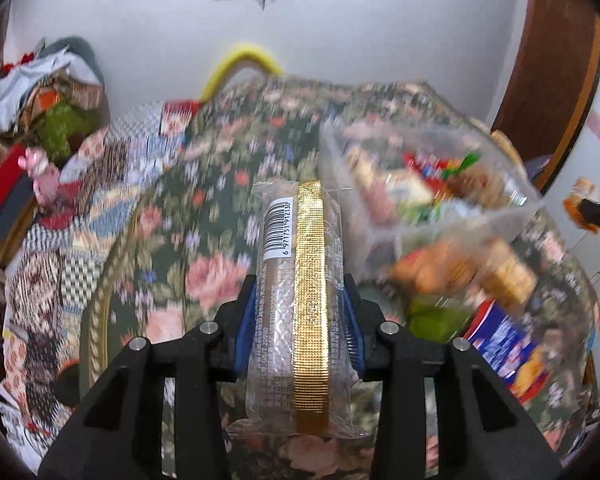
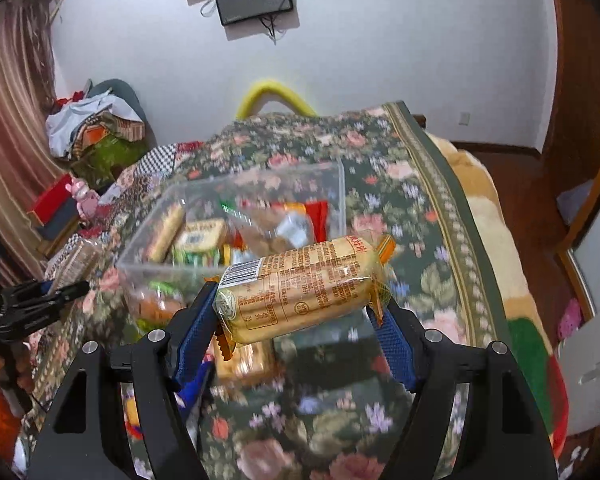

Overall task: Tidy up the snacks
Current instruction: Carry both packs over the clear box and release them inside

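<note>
Clamped in my left gripper (image 1: pixel 300 312) is a gold-striped packet (image 1: pixel 300 300), my right gripper (image 2: pixel 296 320) pinches a biscuit roll (image 2: pixel 300 284), both off the bedspread (image 2: pixel 400 184); clear bin (image 2: pixel 342 200) seems part-filled, several snacks (image 1: pixel 496 272) remain outside.

Glossy clear plastic bin (image 2: pixel 332 184) on floral cloth (image 2: pixel 400 208).

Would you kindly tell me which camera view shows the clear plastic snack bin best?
The right wrist view: the clear plastic snack bin sits near centre, all four walls traceable and packets inside fairly sharp. The left wrist view shows it off to the right, motion-blurred.
</note>
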`<action>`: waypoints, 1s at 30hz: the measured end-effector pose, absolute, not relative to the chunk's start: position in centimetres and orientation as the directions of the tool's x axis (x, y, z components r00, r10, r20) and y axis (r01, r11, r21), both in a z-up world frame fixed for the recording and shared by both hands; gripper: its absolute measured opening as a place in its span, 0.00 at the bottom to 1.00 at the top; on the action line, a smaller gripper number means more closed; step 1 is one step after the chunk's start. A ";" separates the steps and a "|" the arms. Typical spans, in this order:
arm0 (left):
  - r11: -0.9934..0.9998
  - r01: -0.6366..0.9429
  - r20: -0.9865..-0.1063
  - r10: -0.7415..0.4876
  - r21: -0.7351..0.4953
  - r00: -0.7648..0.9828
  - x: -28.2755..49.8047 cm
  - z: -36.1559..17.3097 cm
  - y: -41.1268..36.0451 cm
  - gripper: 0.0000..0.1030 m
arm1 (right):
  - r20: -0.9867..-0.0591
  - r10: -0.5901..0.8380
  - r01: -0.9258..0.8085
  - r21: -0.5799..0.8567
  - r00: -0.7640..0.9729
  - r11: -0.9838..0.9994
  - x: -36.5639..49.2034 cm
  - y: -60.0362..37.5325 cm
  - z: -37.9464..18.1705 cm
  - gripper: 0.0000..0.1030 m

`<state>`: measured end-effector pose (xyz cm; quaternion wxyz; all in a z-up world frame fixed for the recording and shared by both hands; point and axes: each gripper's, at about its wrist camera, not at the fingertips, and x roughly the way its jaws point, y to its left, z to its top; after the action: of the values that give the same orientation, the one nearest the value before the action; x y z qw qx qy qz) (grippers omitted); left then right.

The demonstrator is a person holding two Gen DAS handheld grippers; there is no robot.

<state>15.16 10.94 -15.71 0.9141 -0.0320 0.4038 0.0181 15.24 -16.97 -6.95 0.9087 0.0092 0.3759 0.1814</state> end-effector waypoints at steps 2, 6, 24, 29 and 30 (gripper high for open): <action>0.998 -0.040 -0.719 -0.013 -0.057 0.695 15.7 -14.3 10.4 0.38 | -0.668 0.345 -0.331 0.153 0.659 0.931 15.7 -16.6 -6.5 0.69; 0.997 -0.009 -0.683 -0.043 -0.072 0.729 17.5 -12.2 9.0 0.38 | -0.641 0.359 -0.354 0.143 0.679 0.924 16.8 -15.5 -5.4 0.69; 0.989 0.062 -0.696 -0.137 -0.132 0.705 27.3 -12.3 4.6 0.38 | -0.676 0.360 -0.383 0.124 0.643 0.915 23.9 -11.5 -7.4 0.69; 0.988 0.077 -0.717 -0.150 -0.134 0.680 29.5 -13.6 3.9 0.38 | -0.715 0.348 -0.382 0.122 0.606 0.916 25.8 -10.6 -8.9 0.69; 0.988 0.080 -0.721 -0.151 -0.131 0.676 29.8 -13.8 3.8 0.38 | -0.719 0.345 -0.382 0.119 0.603 0.916 26.1 -10.5 -9.1 0.69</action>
<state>29.77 3.76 -13.81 0.9143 -0.0443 0.3975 -0.0632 26.12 -10.52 -9.08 0.8950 -0.0234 0.3964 0.2032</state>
